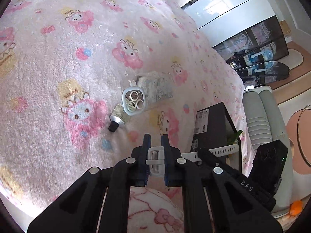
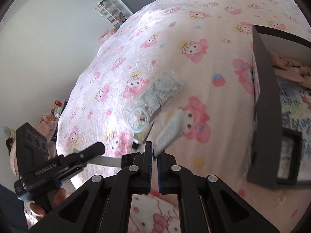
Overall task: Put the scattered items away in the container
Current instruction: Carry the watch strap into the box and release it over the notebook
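Note:
My left gripper point(image 1: 155, 138) is shut on the buckle end of a white watch strap point(image 1: 223, 149), lifted above the bed. The strap runs right to my right gripper point(image 2: 154, 148), which is shut on it too, the holed tip point(image 2: 171, 130) sticking out past its jaws. The open black box point(image 1: 211, 128) point(image 2: 268, 106) stands at the bed's edge, right of both grippers, with soft fabric items inside. On the blanket ahead lie a clear phone case point(image 1: 134, 101) point(image 2: 138, 120), a tube with a black cap point(image 1: 116, 121) and a printed packet point(image 1: 157, 87) point(image 2: 163, 89).
A pink cartoon-print blanket point(image 1: 58, 58) covers the bed. Beyond the bed's right edge are a grey padded seat point(image 1: 258, 116) and a dark glass cabinet point(image 1: 258, 44). A wall shelf point(image 2: 110, 9) stands at far left. A person's hand point(image 2: 58, 196) holds the left gripper.

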